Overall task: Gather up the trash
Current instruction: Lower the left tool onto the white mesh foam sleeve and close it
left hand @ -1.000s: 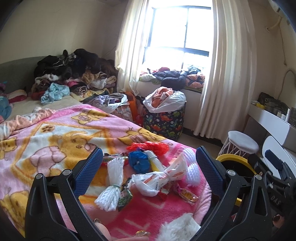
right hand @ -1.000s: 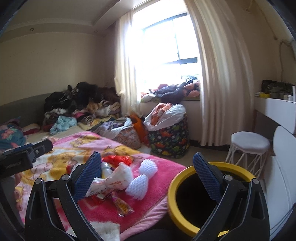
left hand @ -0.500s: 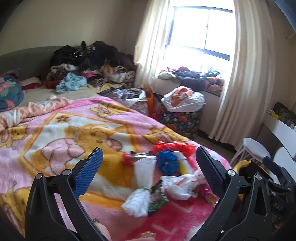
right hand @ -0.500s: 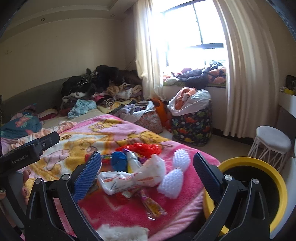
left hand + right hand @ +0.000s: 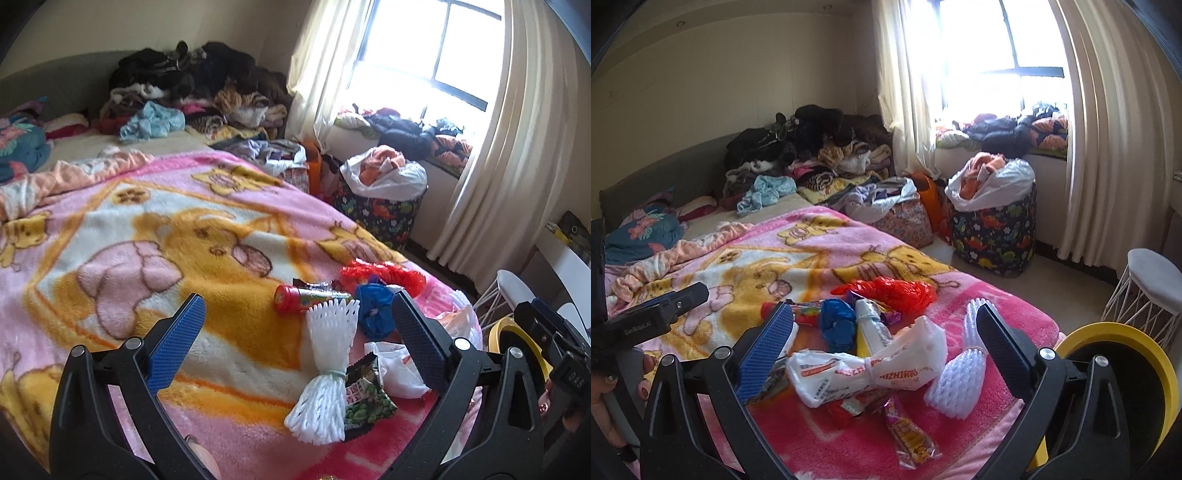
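A heap of trash lies on the pink blanket point(image 5: 110, 240) near the bed's foot corner. It holds a white foam net point(image 5: 325, 369), a red tube point(image 5: 306, 297), a blue bag point(image 5: 373, 310), a red bag point(image 5: 384, 273) and a green snack packet point(image 5: 364, 402). My left gripper point(image 5: 295, 339) is open above the foam net. My right gripper point(image 5: 882, 347) is open above a knotted white plastic bag point(image 5: 864, 369), with a second foam net point(image 5: 960, 373) and a snack wrapper point(image 5: 908, 435) beside it. The yellow-rimmed bin point(image 5: 1123, 350) stands on the floor right of the bed.
Piled clothes point(image 5: 812, 147) cover the far end of the bed. A dinosaur-print basket point(image 5: 993, 229) with a white bag stands under the window, next to curtains. A white stool point(image 5: 1148, 288) stands behind the bin. The other gripper's body shows at each view's edge.
Both grippers have swung left, away from the bin, and moved in over the trash heap. Both stay open and empty.
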`<state>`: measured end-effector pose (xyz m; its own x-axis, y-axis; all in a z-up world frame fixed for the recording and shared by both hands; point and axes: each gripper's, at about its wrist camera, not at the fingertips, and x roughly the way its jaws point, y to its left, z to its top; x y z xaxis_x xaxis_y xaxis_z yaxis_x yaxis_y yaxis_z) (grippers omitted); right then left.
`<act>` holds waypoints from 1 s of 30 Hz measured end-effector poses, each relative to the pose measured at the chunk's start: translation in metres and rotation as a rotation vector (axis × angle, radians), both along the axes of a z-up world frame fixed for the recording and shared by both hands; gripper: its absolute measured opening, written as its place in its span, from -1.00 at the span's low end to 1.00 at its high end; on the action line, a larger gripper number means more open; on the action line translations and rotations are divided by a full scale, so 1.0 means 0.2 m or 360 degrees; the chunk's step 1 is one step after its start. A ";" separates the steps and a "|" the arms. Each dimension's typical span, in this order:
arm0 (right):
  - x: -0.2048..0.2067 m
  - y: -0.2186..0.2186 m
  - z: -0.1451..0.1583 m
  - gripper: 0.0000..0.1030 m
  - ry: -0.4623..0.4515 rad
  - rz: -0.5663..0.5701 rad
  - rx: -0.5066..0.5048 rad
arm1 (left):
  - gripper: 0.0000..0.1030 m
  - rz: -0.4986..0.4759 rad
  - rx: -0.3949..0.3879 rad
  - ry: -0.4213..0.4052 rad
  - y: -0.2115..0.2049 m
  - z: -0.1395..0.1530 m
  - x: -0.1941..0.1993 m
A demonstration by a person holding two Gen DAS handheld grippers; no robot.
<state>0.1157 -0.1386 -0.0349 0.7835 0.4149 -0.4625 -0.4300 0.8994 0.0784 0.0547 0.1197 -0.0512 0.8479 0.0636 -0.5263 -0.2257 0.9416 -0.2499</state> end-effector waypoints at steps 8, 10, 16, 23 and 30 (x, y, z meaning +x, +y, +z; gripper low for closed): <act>0.21 0.00 -0.08 0.55 0.0213 0.0005 -0.0066 | 0.79 -0.0128 -0.0083 0.0137 -0.03 -0.10 0.20; 0.26 -0.01 -0.11 0.41 0.0269 0.0008 -0.0070 | 0.79 -0.0160 -0.0121 0.0194 -0.03 -0.13 0.25; 0.36 0.00 -0.18 0.07 0.0367 -0.0008 -0.0092 | 0.77 -0.0243 -0.0188 0.0325 -0.06 -0.23 0.35; 0.43 0.02 -0.23 -0.28 0.0448 0.0005 -0.0128 | 0.58 -0.0281 -0.0279 0.0441 -0.05 -0.31 0.43; 0.43 0.04 -0.23 -0.69 0.0436 0.0017 -0.0152 | 0.34 -0.0275 -0.0338 0.0514 -0.04 -0.35 0.47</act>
<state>0.2018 -0.1309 -0.0813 0.6198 0.3670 -0.6936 -0.4142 0.9037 0.1081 0.1496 0.1119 -0.1205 0.6261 -0.2034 -0.7527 -0.1676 0.9077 -0.3847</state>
